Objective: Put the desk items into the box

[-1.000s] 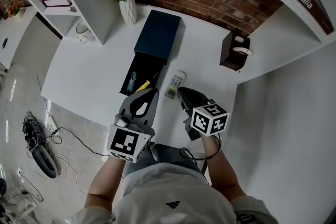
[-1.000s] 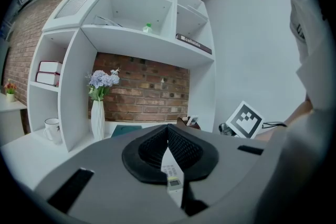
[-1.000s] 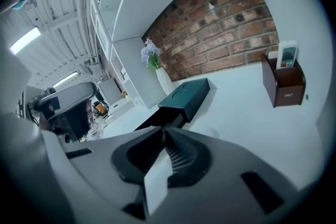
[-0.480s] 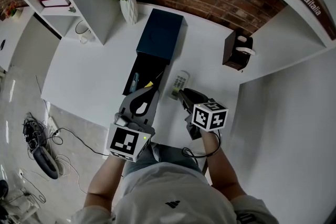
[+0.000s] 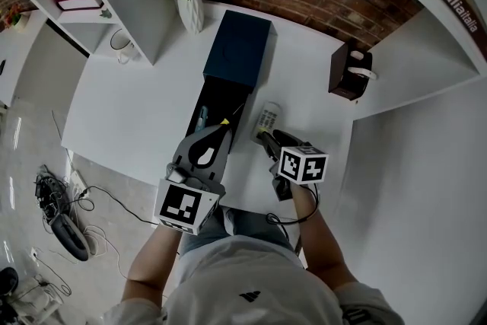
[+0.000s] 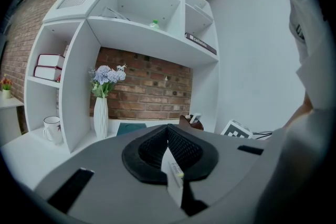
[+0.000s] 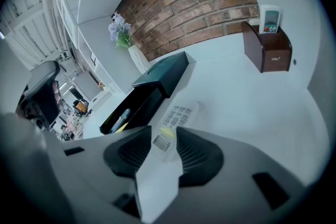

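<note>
A white remote control (image 5: 267, 119) lies on the white desk (image 5: 137, 103), just right of the dark blue box (image 5: 237, 42), whose open black tray (image 5: 221, 99) holds a blue item and a yellow one. My right gripper (image 5: 265, 138) points down at the remote's near end. Its jaws have just been opening and now stand open, with the remote (image 7: 176, 115) between them in the right gripper view (image 7: 163, 141). My left gripper (image 5: 220, 132) hovers at the tray's near end. It is shut (image 6: 169, 136) and I see nothing held in it.
A brown holder (image 5: 349, 74) with a white device stands at the desk's right, also seen in the right gripper view (image 7: 270, 47). A white vase of flowers (image 5: 190, 7) and a mug (image 5: 122, 46) stand at the back left by the white shelves. Cables lie on the floor (image 5: 53, 217).
My right gripper has sunk toward the remote and its jaws have parted around the remote's near end. The left gripper has hardly moved.
</note>
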{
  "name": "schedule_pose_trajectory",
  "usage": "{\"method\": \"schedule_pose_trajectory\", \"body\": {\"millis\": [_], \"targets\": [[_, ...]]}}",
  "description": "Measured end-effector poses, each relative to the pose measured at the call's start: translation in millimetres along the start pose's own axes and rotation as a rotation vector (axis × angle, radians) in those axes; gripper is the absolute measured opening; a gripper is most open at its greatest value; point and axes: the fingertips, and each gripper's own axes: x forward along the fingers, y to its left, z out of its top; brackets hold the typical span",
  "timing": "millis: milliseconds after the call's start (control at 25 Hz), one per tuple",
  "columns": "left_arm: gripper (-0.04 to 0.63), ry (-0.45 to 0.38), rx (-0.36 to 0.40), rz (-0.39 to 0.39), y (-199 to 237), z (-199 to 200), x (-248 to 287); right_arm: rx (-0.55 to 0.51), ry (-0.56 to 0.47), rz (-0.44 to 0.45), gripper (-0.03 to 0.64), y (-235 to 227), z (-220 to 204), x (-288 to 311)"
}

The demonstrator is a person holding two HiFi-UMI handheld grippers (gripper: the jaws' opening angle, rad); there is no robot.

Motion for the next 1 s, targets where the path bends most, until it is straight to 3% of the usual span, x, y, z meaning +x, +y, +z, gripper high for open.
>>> {"method": "schedule_pose_trajectory", "body": {"millis": [320,1000], "targets": [[0.011,0.006,0.001,-0.024,19,-1,-5,0.047,-0.018,-0.075,0.164,-2,-5,9],[0.011,0.017,0.007,-0.153,48,0,3,0.131,-0.050,-0.251,0.204,-3,-10,18]]}}
